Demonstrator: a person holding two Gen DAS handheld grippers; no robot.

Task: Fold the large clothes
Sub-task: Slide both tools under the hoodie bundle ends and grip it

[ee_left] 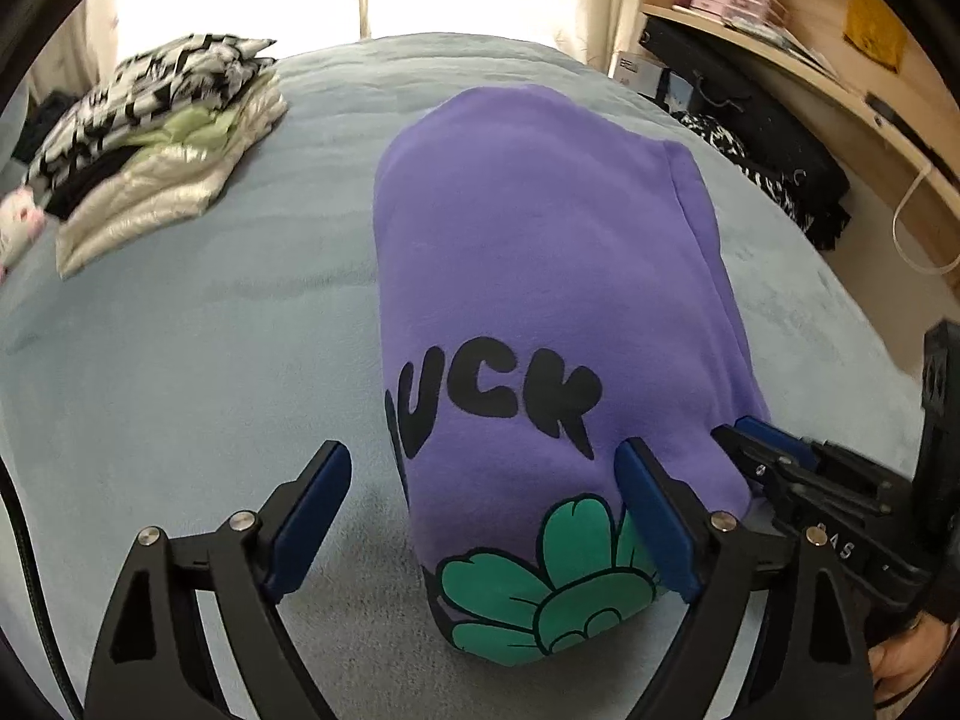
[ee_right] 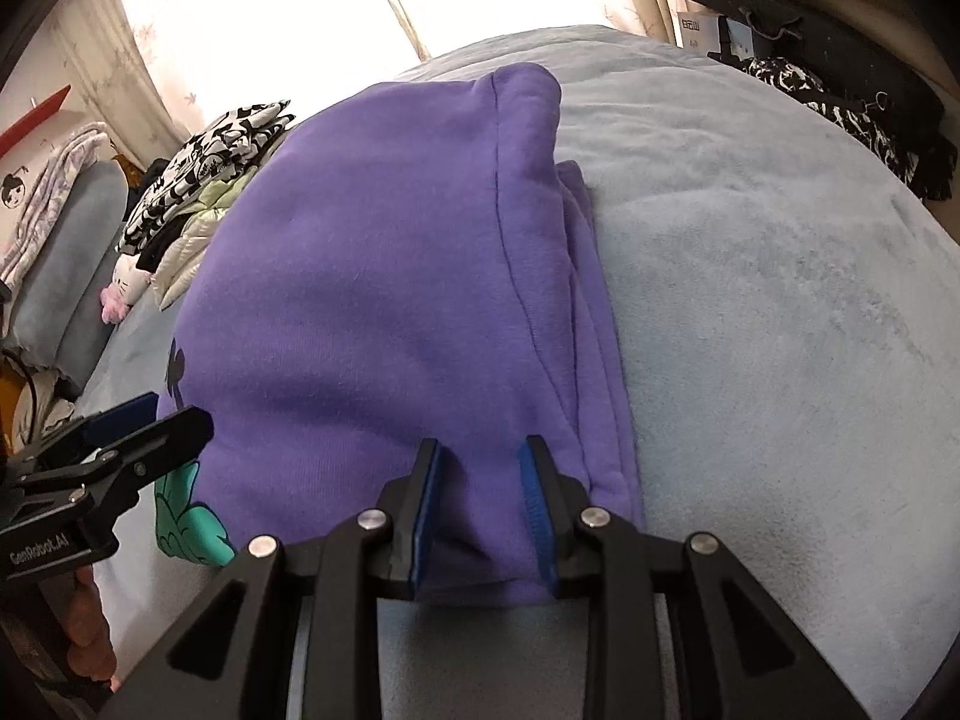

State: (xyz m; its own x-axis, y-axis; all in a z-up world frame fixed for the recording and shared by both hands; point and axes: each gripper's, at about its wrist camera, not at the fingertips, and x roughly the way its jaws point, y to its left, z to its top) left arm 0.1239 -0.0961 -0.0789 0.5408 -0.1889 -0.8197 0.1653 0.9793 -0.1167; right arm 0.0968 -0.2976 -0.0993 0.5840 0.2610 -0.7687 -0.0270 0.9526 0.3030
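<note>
While the purple sweatshirt (ee_left: pixel 528 276) lies folded on the grey-blue bed (ee_left: pixel 180 360), the left hand-held gripper (ee_left: pixel 486 480) stands wide apart astride its near left corner, gripping nothing. At the near right corner the right hand-held gripper (ee_right: pixel 480 474) is narrowed around the hem fabric. A stack of folded clothes (ee_left: pixel 156 150) sits far left.

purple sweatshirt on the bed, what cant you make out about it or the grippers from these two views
- Purple sweatshirt: first letters of the black print, folded under its left edge in the left wrist view.
- Green flower print: partly covered by the left gripper finger.
- Right gripper: whether its pads actually pinch the near hem; fabric hides contact.
- Folded pile: individual garments too small.
</note>
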